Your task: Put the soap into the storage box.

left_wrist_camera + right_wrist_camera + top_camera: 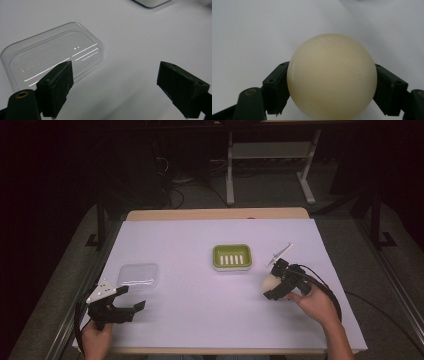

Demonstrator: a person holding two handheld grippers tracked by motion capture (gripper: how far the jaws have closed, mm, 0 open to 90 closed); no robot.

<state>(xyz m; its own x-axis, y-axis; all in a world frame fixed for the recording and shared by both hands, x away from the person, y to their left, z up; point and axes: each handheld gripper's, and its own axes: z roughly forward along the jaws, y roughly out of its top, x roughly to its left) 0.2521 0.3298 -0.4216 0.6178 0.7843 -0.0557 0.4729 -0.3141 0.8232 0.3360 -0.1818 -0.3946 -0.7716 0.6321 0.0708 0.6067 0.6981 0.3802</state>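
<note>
Clearly the right gripper (274,285) is clamping a cream-coloured ball (332,76) between its 2 black jaws, holding it over the near right part of the tabletop (200,310), a little way short of the green soap dish (231,257). The left gripper (131,297) is sitting with its jaws spread wide and nothing between them, just in front of the clear plastic lid (53,55).

What is worrying me is that ball. It is smooth, hard-looking and perfectly round, so the flat jaws are touching it only at 2 small spots on its widest part. Any twist of the hand or easing of the squeeze could let it squirt out and roll off across the slick white tabletop.

The dish is a rounded rectangle, glossy green with a pale slotted insert, and the slots may not cradle a sphere well. The lid is thin, transparent and shallow, with rounded corners catching streaks of light, and it looks flexible.
</note>
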